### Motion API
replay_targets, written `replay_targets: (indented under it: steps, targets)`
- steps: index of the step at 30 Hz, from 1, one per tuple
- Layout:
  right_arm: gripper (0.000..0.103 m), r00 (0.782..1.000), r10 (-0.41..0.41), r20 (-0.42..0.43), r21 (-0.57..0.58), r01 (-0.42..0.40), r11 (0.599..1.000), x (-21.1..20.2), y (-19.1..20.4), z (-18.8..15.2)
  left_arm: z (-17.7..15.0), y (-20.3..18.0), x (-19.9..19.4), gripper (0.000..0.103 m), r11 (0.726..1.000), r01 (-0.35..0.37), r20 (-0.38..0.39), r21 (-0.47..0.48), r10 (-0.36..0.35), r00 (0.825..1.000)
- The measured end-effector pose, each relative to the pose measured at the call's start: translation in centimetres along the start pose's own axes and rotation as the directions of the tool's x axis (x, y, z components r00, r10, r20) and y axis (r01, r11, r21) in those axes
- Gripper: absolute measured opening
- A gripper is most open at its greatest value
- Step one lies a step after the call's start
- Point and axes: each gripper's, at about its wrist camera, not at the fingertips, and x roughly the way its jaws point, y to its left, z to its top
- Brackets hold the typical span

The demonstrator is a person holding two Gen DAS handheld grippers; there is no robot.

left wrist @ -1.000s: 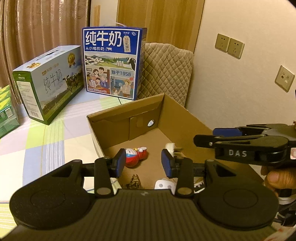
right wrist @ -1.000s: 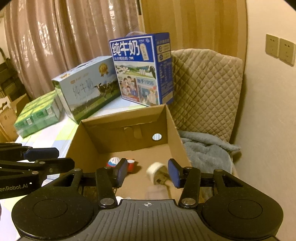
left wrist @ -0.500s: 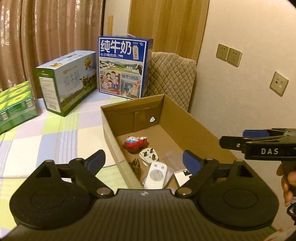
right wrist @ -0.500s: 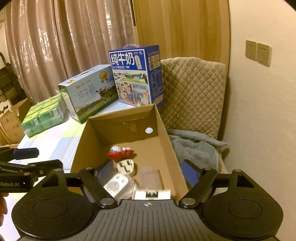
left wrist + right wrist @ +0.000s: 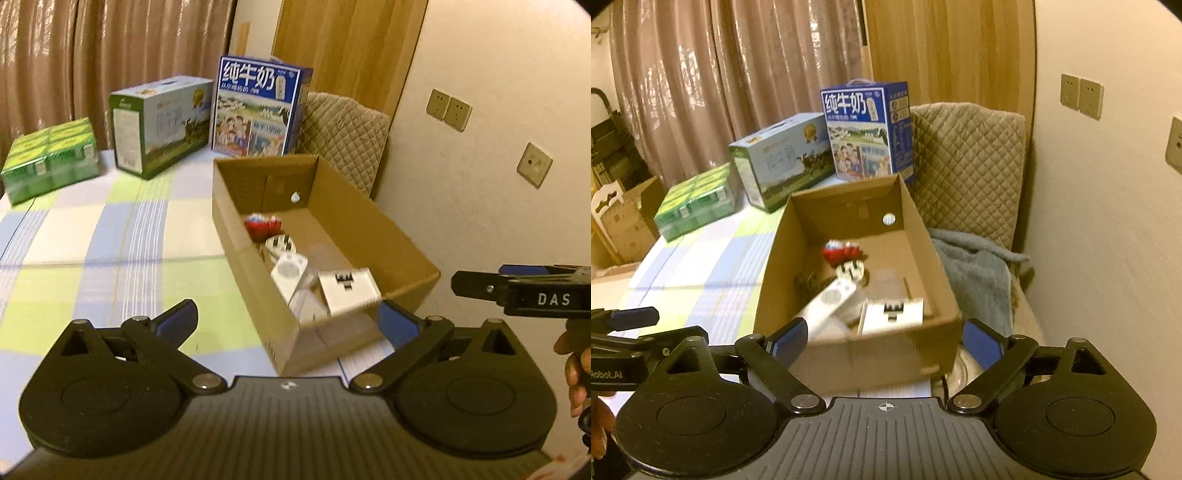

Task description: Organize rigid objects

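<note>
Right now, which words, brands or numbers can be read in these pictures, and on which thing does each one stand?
"纯牛奶": blue milk carton, in big white letters.
"DAS": side of the right tongs, seen from the left wrist.
"Robot.AI": side of the left tongs; the start is cut off.
Green-and-white milk box: print too blurred to read.
Green pack, white box in the cardboard box: unreadable.

I've pulled both tongs, left [image 5: 286, 320] and right [image 5: 884, 341], back from the cardboard box [image 5: 373, 229]; their jaws have just been opening, nothing between them.
</note>
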Motion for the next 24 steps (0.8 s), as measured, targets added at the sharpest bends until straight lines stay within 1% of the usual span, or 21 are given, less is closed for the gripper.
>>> replay_targets:
  steps: [5,10,15,19,21,24]
  targets:
    - [0.089,1.0,-0.003,-0.003,0.024,0.003,1.0,-1.5,0.3,-2.1,-1.9,0.3,-1.4,0.102,0.999,-0.009,-0.029,-0.044,0.008,1.0]
    - [0.089,1.0,0.003,-0.014,0.029,-0.003,1.0,-2.5,1.0,-3.8,-3.0,0.1,-2.5,0.102,0.999,-0.038,-0.039,-0.031,0.037,0.999]
    - [0.089,1.0,0.003,-0.028,0.048,-0.002,0.999,-3.1,1.4,-4.9,-3.9,-0.3,-3.2,0.102,0.999,-0.041,-0.062,-0.034,0.039,0.997]
    - [0.089,0.999,-0.006,-0.051,0.028,0.007,1.0,-3.3,1.9,-5.8,-4.6,-0.3,-3.6,0.102,0.998,-0.039,-0.075,-0.042,0.036,0.997]
    - [0.089,0.998,-0.012,-0.055,0.026,0.013,1.0,-3.4,2.1,-6.3,-5.0,-0.4,-3.6,0.102,0.999,-0.044,-0.09,-0.031,0.041,0.995]
    - [0.089,0.998,-0.001,-0.056,0.044,0.004,0.999,-3.6,2.2,-6.8,-5.6,-0.3,-3.8,0.102,0.998,-0.053,-0.1,-0.027,0.05,0.994]
